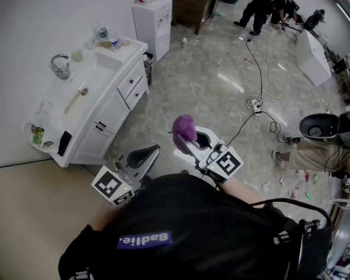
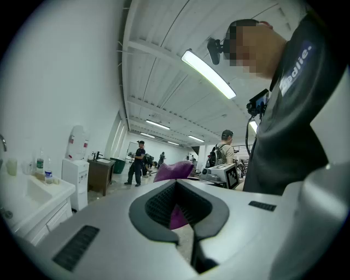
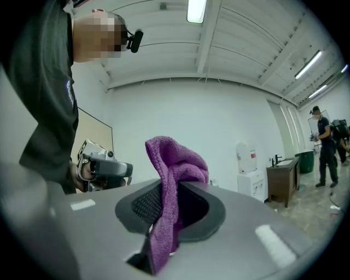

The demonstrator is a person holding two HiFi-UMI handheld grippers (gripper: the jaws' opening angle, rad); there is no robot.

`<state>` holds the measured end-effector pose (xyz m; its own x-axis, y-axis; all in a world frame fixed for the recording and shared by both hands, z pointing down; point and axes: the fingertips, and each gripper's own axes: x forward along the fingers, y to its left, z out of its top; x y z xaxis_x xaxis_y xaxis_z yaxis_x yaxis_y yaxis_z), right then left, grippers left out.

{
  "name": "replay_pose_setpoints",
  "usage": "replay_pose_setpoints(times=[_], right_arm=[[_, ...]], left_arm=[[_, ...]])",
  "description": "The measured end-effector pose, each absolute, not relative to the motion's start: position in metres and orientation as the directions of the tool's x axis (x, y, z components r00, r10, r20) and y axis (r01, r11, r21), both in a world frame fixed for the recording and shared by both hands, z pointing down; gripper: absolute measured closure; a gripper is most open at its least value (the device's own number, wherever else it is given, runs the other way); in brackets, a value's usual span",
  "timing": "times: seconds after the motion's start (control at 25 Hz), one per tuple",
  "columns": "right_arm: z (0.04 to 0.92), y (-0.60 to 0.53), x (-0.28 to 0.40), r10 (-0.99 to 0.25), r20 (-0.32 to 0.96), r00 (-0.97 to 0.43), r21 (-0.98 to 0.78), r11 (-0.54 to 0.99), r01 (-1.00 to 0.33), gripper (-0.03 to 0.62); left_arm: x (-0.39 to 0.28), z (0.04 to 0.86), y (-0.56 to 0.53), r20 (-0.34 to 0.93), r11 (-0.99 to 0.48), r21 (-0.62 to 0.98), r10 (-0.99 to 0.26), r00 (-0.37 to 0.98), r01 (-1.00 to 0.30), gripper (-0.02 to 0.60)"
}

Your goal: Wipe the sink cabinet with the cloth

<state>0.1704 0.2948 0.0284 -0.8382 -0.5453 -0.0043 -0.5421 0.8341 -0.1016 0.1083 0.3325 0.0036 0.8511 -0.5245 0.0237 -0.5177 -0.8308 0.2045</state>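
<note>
The white sink cabinet (image 1: 104,112) stands at the left against the wall, with a chrome faucet (image 1: 60,65) and a basin (image 1: 108,61); its corner also shows in the left gripper view (image 2: 38,205). A purple cloth (image 1: 185,127) sticks up from my right gripper (image 1: 192,143), which is shut on it, well to the right of the cabinet over the floor. In the right gripper view the cloth (image 3: 178,161) hangs pinched in the right gripper (image 3: 175,205). My left gripper (image 1: 143,157) is shut and holds nothing (image 2: 178,205). Beyond it the cloth (image 2: 174,170) shows.
Bottles (image 1: 112,39) and a cup stand on the countertop's far end. A small bin (image 1: 147,65) and a white unit (image 1: 154,22) sit past the cabinet. Cables (image 1: 257,82) trail over the marble floor. People (image 1: 262,13) work at the back; a white box (image 1: 313,57) is far right.
</note>
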Motion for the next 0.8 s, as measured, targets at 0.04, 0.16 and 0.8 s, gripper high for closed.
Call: replay_pose_setpoints(times=[0.04, 0.16, 0.8], right_arm=[[0.0286, 0.2955, 0.1699, -0.544, -0.006, -0.839, -0.101, 0.835, -0.541, 0.537], [0.0289, 0.2962, 0.1688, -0.541, -0.006, -0.841, -0.105, 0.837, -0.538, 0.537], [0.0331, 0.2944, 0.1726, -0.534, -0.012, -0.845, -0.131, 0.839, -0.528, 0.537]], left_arm=[[0.1084, 0.0032, 0.3323, 0.024, -0.831, 0.205, -0.525, 0.851, -0.518, 0.581], [0.1085, 0.0024, 0.332, 0.024, -0.83, 0.206, -0.525, 0.851, -0.518, 0.581], [0.1137, 0.0048, 0.3306, 0.032, -0.825, 0.205, -0.532, 0.846, -0.526, 0.581]])
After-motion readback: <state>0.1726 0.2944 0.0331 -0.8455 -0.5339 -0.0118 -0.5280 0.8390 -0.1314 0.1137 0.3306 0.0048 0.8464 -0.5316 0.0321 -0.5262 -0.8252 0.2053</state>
